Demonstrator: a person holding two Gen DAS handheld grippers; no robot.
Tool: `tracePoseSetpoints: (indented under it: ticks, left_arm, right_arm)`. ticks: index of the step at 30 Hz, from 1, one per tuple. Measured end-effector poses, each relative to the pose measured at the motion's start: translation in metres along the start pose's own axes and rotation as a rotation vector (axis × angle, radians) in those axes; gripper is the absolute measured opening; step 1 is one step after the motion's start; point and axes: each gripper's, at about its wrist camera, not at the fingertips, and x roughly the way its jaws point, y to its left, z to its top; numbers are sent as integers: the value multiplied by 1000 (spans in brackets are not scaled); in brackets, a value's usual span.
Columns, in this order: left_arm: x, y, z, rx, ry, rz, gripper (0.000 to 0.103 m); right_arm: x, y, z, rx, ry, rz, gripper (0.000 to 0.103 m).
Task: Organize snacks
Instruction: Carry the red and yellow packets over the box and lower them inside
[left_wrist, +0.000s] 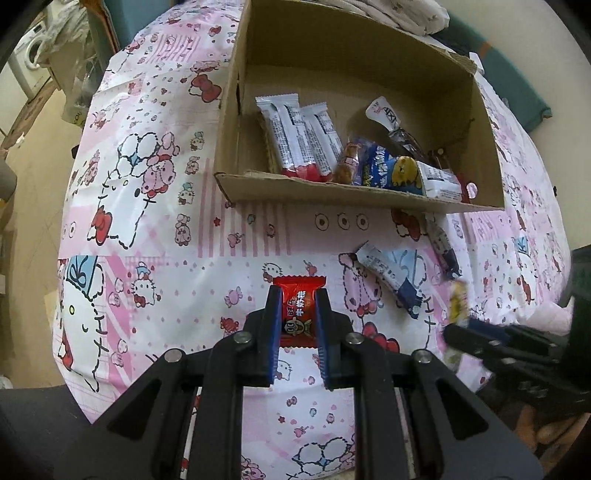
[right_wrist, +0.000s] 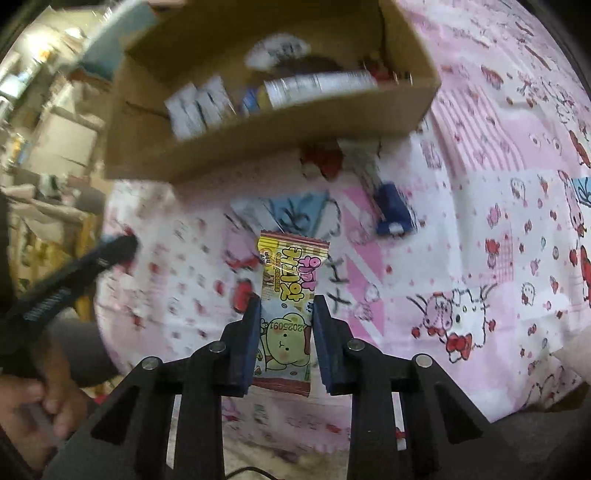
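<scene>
My left gripper (left_wrist: 297, 293) is shut on a red candy packet (left_wrist: 298, 310) and holds it above the cloth, in front of the cardboard box (left_wrist: 332, 194). The box holds several snack packets (left_wrist: 306, 136). My right gripper (right_wrist: 286, 301) is shut on a yellow and blue cartoon snack packet (right_wrist: 286, 295), held in front of the box (right_wrist: 236, 147); it also shows blurred at the right of the left wrist view (left_wrist: 458, 302). Two blue and white packets (left_wrist: 391, 280) (left_wrist: 441, 243) lie on the cloth near the box's front wall; one shows in the right wrist view (right_wrist: 393, 212).
The pink cartoon-print cloth (left_wrist: 177, 229) covers the table. The left gripper's arm and the hand on it (right_wrist: 48, 299) sit at the left of the right wrist view. A washing machine (left_wrist: 29, 62) and clutter stand beyond the table's left edge.
</scene>
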Motion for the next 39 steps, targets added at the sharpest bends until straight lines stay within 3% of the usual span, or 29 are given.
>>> tracePoseSetpoints:
  ticks: [7,10,18,24,32,39]
  left_arm:
    - [-15,1,3,3,-59,7,14]
    - [-34,4,8,-4,-102,-29,14]
    - [-89,9,35,3,-269,-67,14]
    - [-95,7,64,39,-303,-41,14]
    - [-79,-5,102,86,-310,-19,14]
    - [-48,-6,110,70,-310,-23,14]
  right_arm:
    - [-35,5,13,-10,-144,111,29]
    - [-54,0,20,-17,-204,153,29]
    - [-86,-1,45,-12,-354,187,29]
    - [-105,-5,73,-21,-462,211,29]
    - [-84,-6,116,-61,-445,143,29]
    - [-55,-3,134,-82,-397,117,29]
